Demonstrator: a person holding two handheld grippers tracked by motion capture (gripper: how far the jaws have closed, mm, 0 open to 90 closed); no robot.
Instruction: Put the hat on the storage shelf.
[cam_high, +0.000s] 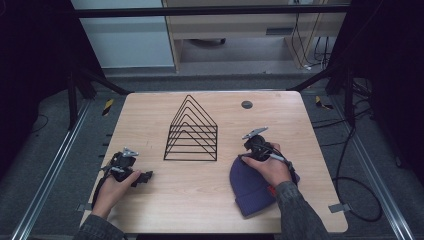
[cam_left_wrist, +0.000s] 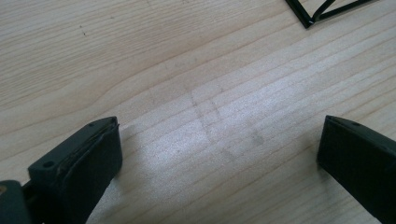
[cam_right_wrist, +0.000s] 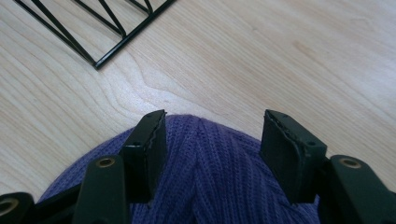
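A purple knit hat (cam_high: 250, 192) lies flat on the wooden table (cam_high: 200, 200) at the near right. My right gripper (cam_high: 248, 151) is over the hat's far rounded end. In the right gripper view it (cam_right_wrist: 215, 128) is open, one jaw on each side of the hat's crown (cam_right_wrist: 210, 177), with bare wood beyond. My left gripper (cam_high: 144, 178) rests low at the near left, pointing right. It (cam_left_wrist: 219, 126) is wide open over bare wood with nothing between the jaws.
A black wire rack (cam_high: 191, 132) of peaked frames stands mid-table between the two grippers; its corner shows in both gripper views (cam_left_wrist: 317, 11) (cam_right_wrist: 107, 32). A dark round cap (cam_high: 246, 104) sits in the tabletop at the far right. Cables (cam_high: 350, 190) lie on the floor to the right.
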